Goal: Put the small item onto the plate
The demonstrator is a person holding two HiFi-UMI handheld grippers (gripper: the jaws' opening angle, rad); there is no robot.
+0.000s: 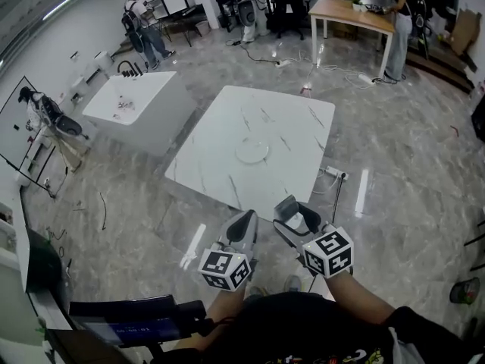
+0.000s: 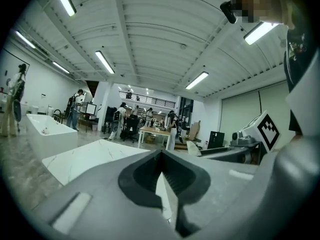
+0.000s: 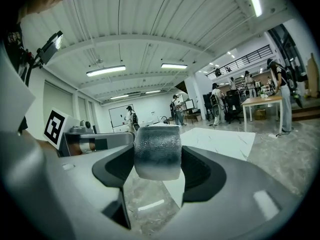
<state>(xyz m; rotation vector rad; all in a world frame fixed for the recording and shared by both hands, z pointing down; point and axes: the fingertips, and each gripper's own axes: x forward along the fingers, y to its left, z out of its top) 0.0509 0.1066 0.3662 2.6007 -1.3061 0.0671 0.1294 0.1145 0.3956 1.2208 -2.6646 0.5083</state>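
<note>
holding the small grey cylindrical item between its jaws, the right gripper hangs well short of the white plate on the marble table. pickup looks done; carrying and placing remain. left gripper is closed, empty. no legible writing, only square markers.
</note>
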